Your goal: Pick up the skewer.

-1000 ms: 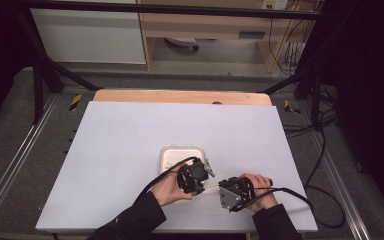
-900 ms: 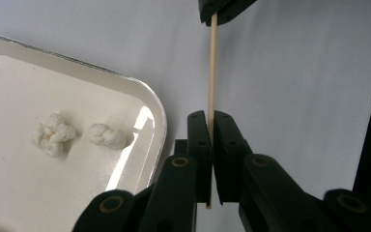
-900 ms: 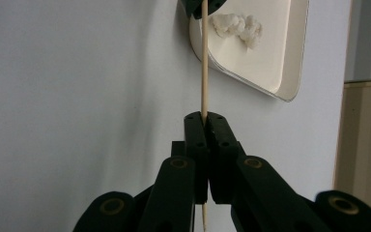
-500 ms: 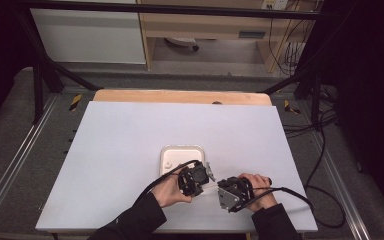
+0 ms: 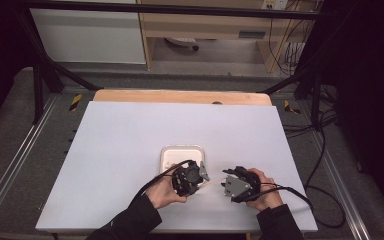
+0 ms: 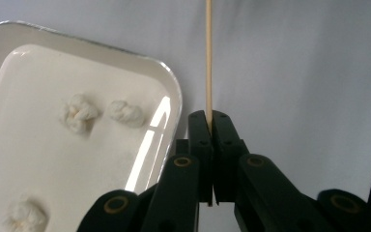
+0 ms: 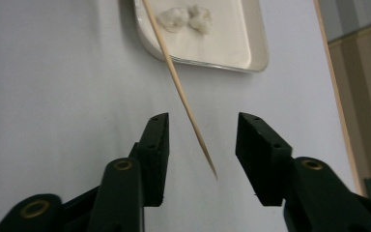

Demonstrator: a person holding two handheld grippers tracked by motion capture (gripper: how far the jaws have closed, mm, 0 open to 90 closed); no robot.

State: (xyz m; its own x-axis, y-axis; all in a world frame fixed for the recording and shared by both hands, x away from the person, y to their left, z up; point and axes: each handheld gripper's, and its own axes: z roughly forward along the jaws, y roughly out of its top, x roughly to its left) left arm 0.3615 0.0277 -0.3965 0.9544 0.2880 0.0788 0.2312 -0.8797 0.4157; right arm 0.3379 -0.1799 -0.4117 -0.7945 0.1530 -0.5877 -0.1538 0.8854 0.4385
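My left gripper (image 6: 214, 121) is shut on a thin wooden skewer (image 6: 208, 58) that runs straight out from its pads. In the high view the left gripper (image 5: 201, 174) sits at the near edge of a white tray (image 5: 181, 150), and the skewer (image 5: 214, 182) bridges across to my right gripper (image 5: 226, 181). The right gripper (image 7: 203, 123) has just been opening. The skewer's pointed end (image 7: 183, 96) hangs between its jaws and touches neither pad. White fluffy lumps (image 6: 79, 112) lie in the tray (image 6: 171, 84).
The tray (image 7: 251, 48) holds two lumps (image 7: 183, 17) near its edge in the right gripper view. A white sheet (image 5: 130, 140) covers the table, with a wooden strip (image 5: 180, 96) at the far edge. Cables (image 5: 300, 192) trail off to the right.
Both hands stay in place by the tray's near edge. In the high view the skewer still spans the gap between the two grippers.
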